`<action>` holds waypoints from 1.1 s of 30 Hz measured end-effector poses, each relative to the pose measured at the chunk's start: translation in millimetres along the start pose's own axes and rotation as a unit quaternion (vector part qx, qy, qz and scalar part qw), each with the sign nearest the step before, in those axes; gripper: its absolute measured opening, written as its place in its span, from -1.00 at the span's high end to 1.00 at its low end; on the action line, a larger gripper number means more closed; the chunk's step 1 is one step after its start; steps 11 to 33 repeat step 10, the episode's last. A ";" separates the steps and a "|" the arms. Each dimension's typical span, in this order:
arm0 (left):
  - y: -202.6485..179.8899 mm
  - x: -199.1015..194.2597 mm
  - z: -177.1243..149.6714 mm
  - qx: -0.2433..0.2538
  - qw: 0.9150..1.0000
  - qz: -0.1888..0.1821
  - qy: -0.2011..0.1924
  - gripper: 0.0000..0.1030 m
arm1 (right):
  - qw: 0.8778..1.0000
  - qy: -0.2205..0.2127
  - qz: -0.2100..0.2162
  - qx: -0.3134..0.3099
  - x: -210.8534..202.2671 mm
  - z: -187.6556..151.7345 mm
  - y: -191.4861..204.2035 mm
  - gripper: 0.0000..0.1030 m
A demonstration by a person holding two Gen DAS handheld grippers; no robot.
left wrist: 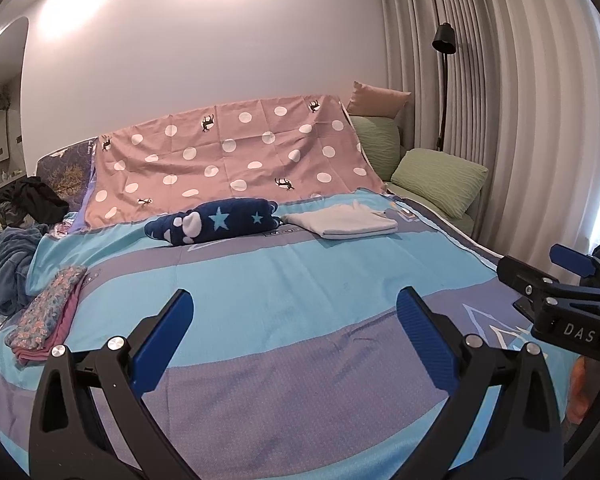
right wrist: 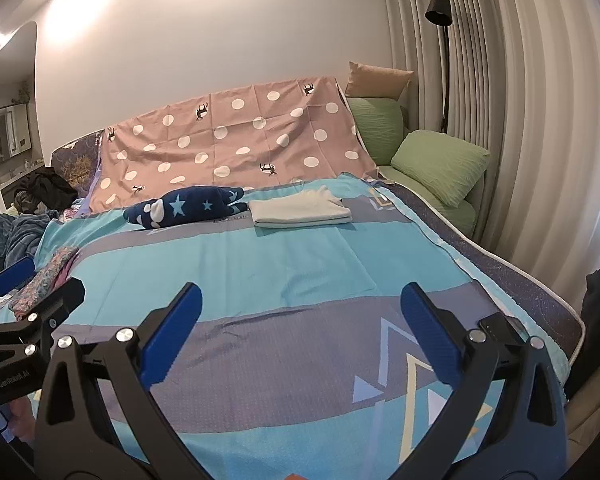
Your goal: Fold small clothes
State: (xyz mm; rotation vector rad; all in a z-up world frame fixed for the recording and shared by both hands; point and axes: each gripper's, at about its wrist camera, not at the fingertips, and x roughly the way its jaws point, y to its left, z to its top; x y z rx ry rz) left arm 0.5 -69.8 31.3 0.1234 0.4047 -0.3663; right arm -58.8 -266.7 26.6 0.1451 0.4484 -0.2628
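On the bed (left wrist: pixel 284 280) two folded garments are set side by side toward the far end: a rolled bundle (left wrist: pixel 214 222) on the left and a flat folded cloth (left wrist: pixel 346 222) just to its right. Behind them a draped sheet (left wrist: pixel 236 156) is leaned up against the wall. A folded patterned piece (left wrist: pixel 48 312) is laid at the bed's left edge. Pillows (left wrist: pixel 436 182) are stacked at the far right, with a floor lamp (left wrist: pixel 444 80) behind them before the curtains (left wrist: pixel 512 120).

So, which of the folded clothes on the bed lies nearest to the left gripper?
The floral folded piece at the bed's left edge. The navy star piece and the white folded piece lie far back, near the dotted pink cloth.
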 end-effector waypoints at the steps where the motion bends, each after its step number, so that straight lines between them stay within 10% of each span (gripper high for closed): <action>1: 0.5 0.4 -0.4 0.000 1.000 0.000 0.001 -0.97 | 1.000 0.001 -0.001 -0.001 0.6 -0.2 0.4 -0.96; 33: -0.2 4.8 -3.6 0.005 1.000 -0.004 0.009 -0.97 | 1.000 0.007 -0.003 -0.001 4.7 -5.4 2.5 -0.96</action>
